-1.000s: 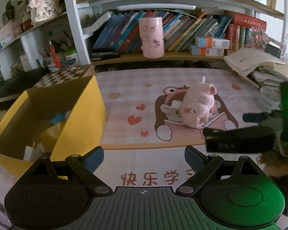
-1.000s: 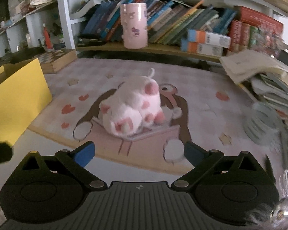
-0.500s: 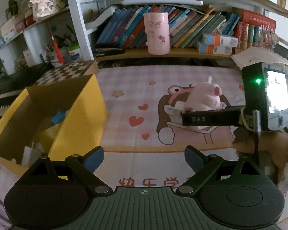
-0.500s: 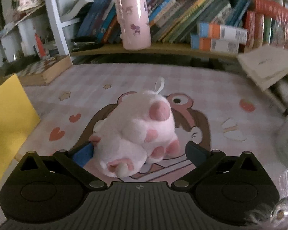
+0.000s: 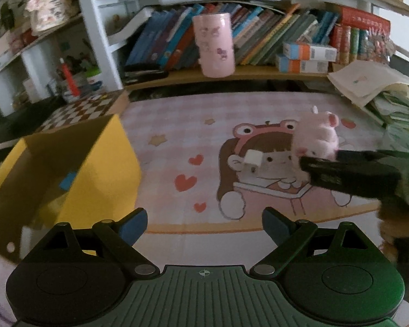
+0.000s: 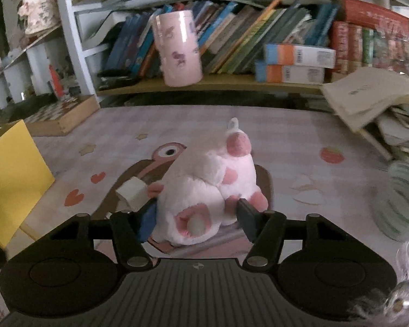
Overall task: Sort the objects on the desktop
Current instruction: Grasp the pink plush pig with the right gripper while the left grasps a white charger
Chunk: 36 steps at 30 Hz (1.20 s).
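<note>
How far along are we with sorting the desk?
Done: the yellow box already holds some items. In hand: the right tool is closing around the pink plush pig on the mat. Left: pig into a box; the left tool is open and empty.

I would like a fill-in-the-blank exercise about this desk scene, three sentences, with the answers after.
1. The right gripper is closing around a plush toy whose colour is ____.
2. The open cardboard box at the left of the desk mat is ____ in colour.
3. The left gripper has ____ between its fingers.

Missing words: pink; yellow; nothing
</note>
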Motion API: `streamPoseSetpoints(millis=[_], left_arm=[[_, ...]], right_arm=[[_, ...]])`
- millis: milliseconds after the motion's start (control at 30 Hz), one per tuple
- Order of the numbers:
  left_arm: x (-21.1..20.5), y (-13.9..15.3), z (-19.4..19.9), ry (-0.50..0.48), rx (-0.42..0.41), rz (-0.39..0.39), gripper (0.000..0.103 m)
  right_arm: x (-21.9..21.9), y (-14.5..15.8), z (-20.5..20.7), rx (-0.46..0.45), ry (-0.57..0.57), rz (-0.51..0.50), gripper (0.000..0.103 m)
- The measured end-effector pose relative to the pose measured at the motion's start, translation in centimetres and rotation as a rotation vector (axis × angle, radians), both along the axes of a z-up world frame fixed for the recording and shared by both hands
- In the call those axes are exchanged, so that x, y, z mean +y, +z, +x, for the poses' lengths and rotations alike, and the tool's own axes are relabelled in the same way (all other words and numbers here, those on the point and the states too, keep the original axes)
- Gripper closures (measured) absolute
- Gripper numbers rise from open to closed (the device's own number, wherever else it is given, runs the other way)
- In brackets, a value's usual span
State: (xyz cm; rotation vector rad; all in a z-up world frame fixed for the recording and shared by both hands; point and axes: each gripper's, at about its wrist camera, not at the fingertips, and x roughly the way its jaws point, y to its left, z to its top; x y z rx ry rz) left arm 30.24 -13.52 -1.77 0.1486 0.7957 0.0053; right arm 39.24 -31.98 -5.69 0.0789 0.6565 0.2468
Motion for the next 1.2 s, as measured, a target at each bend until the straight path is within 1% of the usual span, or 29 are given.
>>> streamPoseSetpoints(millis=[133,233,367,433,467,533,600,667,733,767,800,833,900,1033,1067,1100,1200], left_arm=[[-1.1,-0.8,1.4,-0.033,0.001,-0.011,0.01],[-2.3,-1.6,2.6,-0.067,-0.002,0.005,0.01],[-3.9,-3.0,4.3,-0.105,-0.008,0.013,0.01],[-4.5,-3.7,5.1,-0.127,-0.026,0.019,0.01],[-4.8,-4.0,5.4,-0.129,-0.045,0.036,0.01],[-5.4,-4.7,6.1,-0.13,-0.078,0.078,0.016],[-5.6,-5.3,7.1,-0.134,-0.071,0.083,0.03],[-5.4,-5.7,8.2,-0.128,-0.05,0.052,0.036],[-5.2,-6.1,9.1,-0.116,-0.041,0.029,0.036],[-5.2,-6.3,9.5,-0.109,-0.043,0.03,0.036],[-5.2,-6.6,10.0,-0.105,-0.041,0.033,0.039],[-5.2,-6.8,10.4,-0.103,-0.037,0.036,0.042],[-5.1,-7.3,11.1,-0.1,-0.019,0.037,0.052],[-5.2,-7.8,11.5,-0.109,-0.024,0.031,0.061],[-5.3,-7.8,11.4,-0.113,-0.024,0.028,0.065],[-5.3,-7.8,11.4,-0.12,-0.022,0.018,0.071],[-5.2,-7.7,11.4,-0.129,-0.011,-0.002,0.076]], right_arm=[[-2.3,0.4,-2.5,-0.009,-0.031,-0.017,0.045],[-3.8,0.2,-4.6,-0.003,-0.046,-0.058,0.044],[-4.7,-0.2,-6.6,0.006,-0.052,-0.106,0.044],[-5.1,-0.3,-7.0,0.013,-0.062,-0.102,0.044],[-5.2,-0.3,-7.0,0.017,-0.067,-0.097,0.043],[-5.3,-0.3,-7.0,0.027,-0.074,-0.086,0.041],[-5.4,-0.3,-7.0,0.037,-0.079,-0.077,0.038],[-5.6,-0.3,-6.9,0.042,-0.08,-0.063,0.036],[-5.7,-0.2,-6.8,0.044,-0.083,-0.055,0.032],[-5.7,-0.2,-6.7,0.043,-0.086,-0.053,0.027],[-5.8,-0.1,-6.6,0.042,-0.09,-0.052,0.022],[-5.8,-0.1,-6.5,0.04,-0.092,-0.048,0.021],[-5.8,-0.1,-6.2,0.043,-0.096,-0.039,0.019],[-5.7,-0.3,-5.6,0.059,-0.103,-0.032,0.015],[-5.6,-0.3,-5.4,0.063,-0.107,-0.032,0.013],[-5.5,-0.4,-5.2,0.066,-0.11,-0.033,0.012],[-5.3,-0.7,-4.6,0.078,-0.117,-0.044,0.008]])
